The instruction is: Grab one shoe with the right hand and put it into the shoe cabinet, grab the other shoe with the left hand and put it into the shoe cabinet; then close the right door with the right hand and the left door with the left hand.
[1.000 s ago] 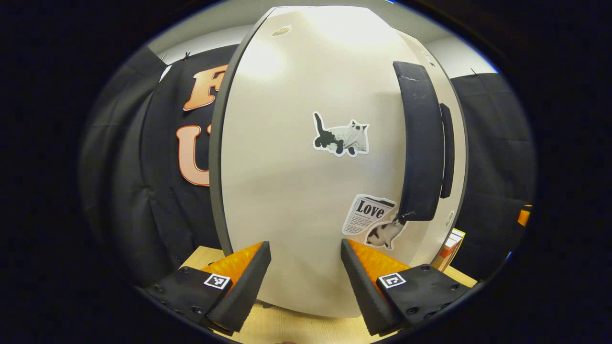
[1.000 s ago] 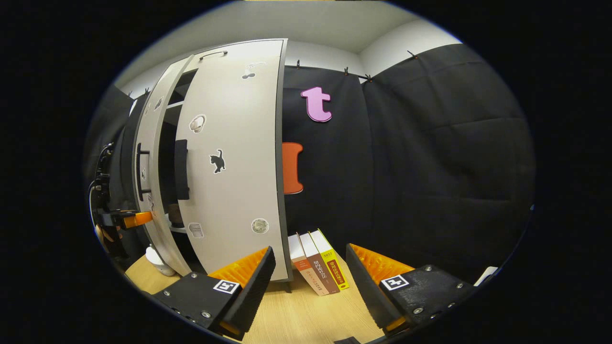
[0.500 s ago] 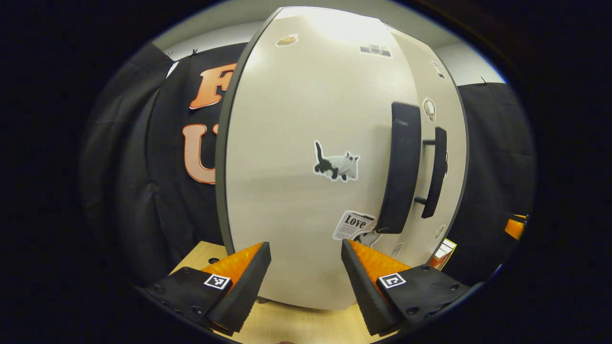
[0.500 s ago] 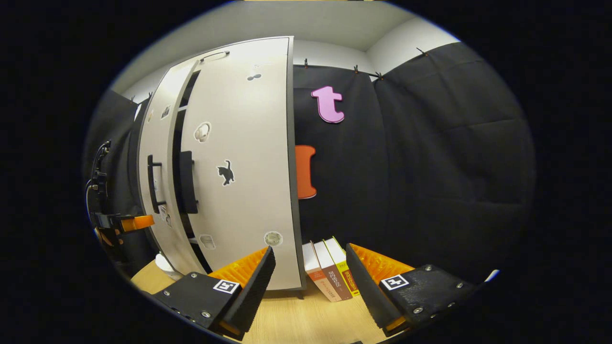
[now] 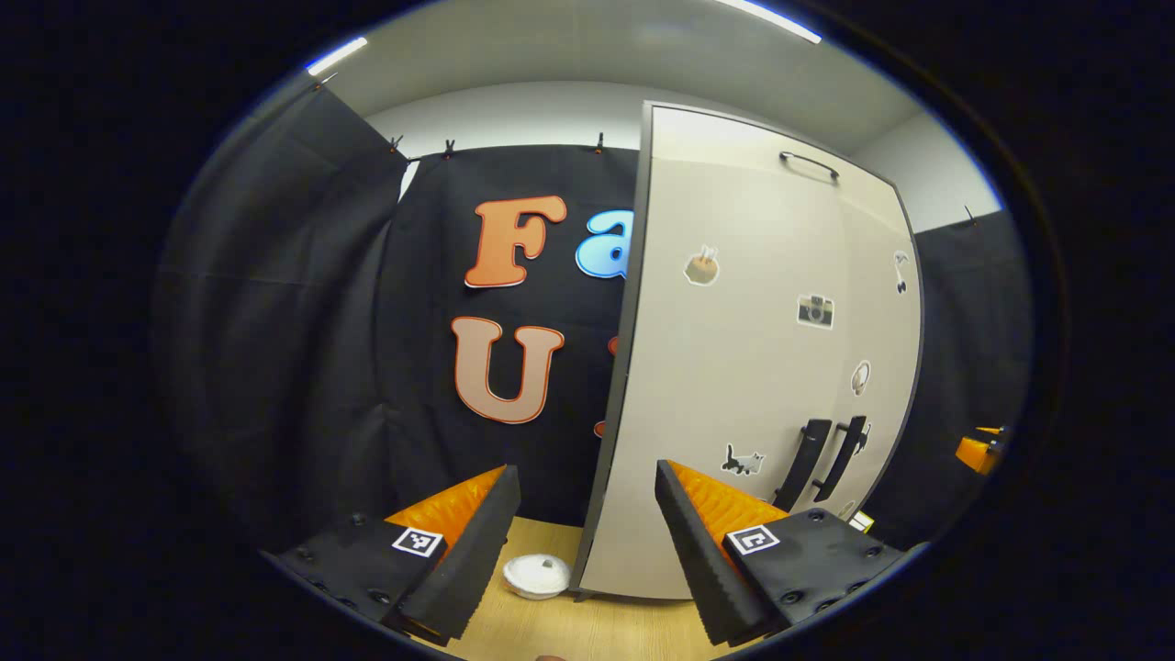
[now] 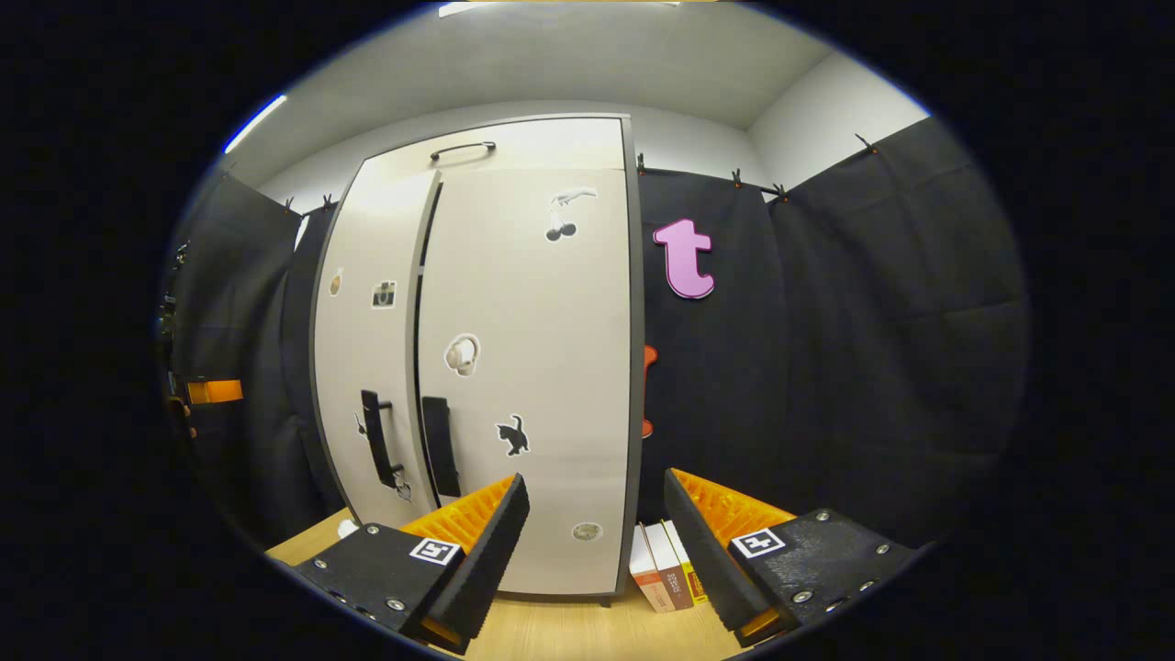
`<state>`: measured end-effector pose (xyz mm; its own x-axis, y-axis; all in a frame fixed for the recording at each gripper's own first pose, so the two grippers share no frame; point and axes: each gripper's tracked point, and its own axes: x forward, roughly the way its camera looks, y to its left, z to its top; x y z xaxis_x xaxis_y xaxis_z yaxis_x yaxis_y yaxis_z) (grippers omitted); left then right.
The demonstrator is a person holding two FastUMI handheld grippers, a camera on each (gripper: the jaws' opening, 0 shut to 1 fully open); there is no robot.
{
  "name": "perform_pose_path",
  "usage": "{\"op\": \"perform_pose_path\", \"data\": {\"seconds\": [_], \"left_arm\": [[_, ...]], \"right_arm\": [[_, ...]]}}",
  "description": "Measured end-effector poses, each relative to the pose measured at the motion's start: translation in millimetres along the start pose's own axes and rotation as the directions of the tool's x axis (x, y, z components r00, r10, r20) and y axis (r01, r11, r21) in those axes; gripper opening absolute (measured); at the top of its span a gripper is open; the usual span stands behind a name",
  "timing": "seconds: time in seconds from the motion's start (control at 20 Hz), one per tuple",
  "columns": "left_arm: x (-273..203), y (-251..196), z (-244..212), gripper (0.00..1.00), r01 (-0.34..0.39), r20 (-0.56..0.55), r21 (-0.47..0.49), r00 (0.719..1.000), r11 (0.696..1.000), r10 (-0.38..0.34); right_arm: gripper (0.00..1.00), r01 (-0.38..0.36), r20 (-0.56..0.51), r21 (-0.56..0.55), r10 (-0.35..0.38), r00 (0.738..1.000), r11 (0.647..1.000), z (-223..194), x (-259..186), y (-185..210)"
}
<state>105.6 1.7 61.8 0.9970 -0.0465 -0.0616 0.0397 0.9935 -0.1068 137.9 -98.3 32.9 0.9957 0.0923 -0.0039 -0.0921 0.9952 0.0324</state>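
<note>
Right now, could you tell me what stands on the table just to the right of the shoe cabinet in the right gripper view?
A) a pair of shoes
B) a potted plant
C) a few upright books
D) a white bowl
C: a few books stand upright on the table against the right side of the shoe cabinet.

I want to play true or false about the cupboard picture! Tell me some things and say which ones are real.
1. Both cupboard doors look shut or nearly shut. True.
2. The right gripper is squeezing a shoe. False: it is open and holds nothing.
3. Some books stand beside the cupboard on the floor. True.
4. The left gripper is pinching the door handle. False: it is open, away from the handle.
5. A small white lidded pot sits near the cupboard's corner. True.
</note>
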Motion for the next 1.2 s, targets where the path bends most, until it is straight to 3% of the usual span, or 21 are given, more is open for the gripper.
{"op": "perform_pose_path", "data": {"seconds": [0.2, 0.5, 0.65, 0.7, 1.2], "left_arm": [[-27, 79, 49, 0.96, -0.098, 0.083, 0.019, 0.992, 0.995, 0.096], [-53, 160, 87, 0.99, -0.159, 0.14, 0.093, 0.979, 0.983, 0.146], [-53, 171, 79, 0.94, -0.153, 0.111, 0.082, 0.983, 0.985, 0.144], [-55, 174, 77, 0.99, -0.152, 0.108, 0.073, 0.984, 0.986, 0.144], [-87, 196, 94, 0.96, -0.175, 0.152, 0.072, 0.975, 0.982, 0.162]], "right_arm": [[0.92, 0.01, 0.064, 0.018, -0.011, 0.998, 1.0, 32, -19, 24], [0.92, 0.054, 0.079, -0.016, -0.053, 0.995, 0.998, 34, -43, 49], [0.92, 0.048, 0.071, -0.012, -0.047, 0.996, 0.999, 33, -46, 62], [0.92, 0.045, 0.072, -0.014, -0.044, 0.996, 0.999, 32, -47, 67], [0.92, -0.014, 0.096, -0.027, 0.017, 0.995, 1.0, 43, -59, 102]]}}
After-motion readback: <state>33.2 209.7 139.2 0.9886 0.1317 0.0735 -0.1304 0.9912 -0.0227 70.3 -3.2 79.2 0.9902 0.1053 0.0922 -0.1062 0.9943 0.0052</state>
